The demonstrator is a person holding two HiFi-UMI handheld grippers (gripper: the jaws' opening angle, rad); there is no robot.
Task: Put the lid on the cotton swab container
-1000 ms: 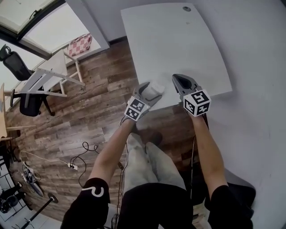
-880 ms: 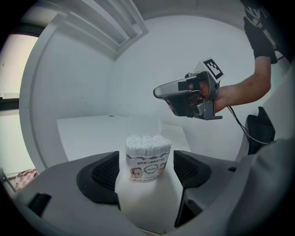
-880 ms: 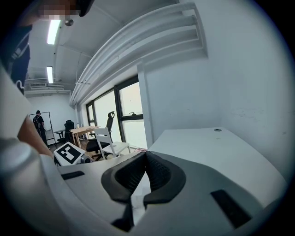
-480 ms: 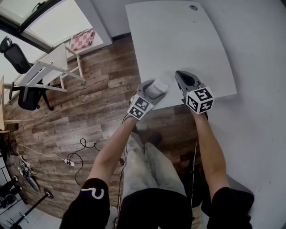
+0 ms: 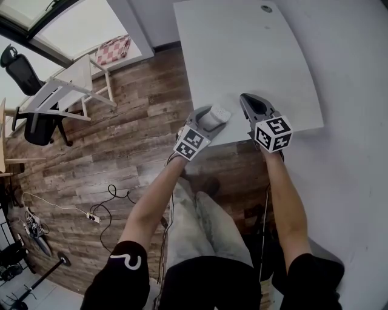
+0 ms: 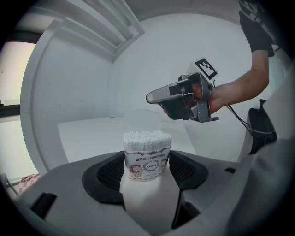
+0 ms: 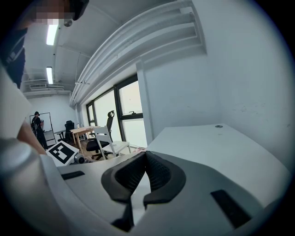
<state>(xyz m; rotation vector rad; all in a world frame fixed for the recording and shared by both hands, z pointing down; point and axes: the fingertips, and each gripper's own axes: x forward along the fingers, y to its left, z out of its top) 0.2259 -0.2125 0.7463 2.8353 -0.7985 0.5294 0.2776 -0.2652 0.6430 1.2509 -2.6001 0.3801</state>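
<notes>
The cotton swab container [image 6: 147,154], a small tub packed with white swab tips and wrapped in a printed label, stands upright and uncovered between my left gripper's [image 6: 146,162] dark pads. The jaws are closing and the pads meet its sides. In the head view the container [image 5: 216,114] and left gripper [image 5: 213,117] are at the near edge of the white table [image 5: 242,54]. My right gripper [image 5: 248,98] is just to the right, shut with nothing between its pads [image 7: 159,173], also seen as the right gripper [image 6: 154,97] in the air beyond the container. No lid shows in any view.
The table is bare apart from a round cable port [image 5: 266,8] at its far end. A grey wall runs along its right side. Left of it on the wood floor are a white chair [image 5: 73,91], a black office chair [image 5: 33,130] and cables [image 5: 103,209].
Both grippers sit slightly further right and forward at the table's near edge. The container stays between the left jaws. The right gripper stays shut.
</notes>
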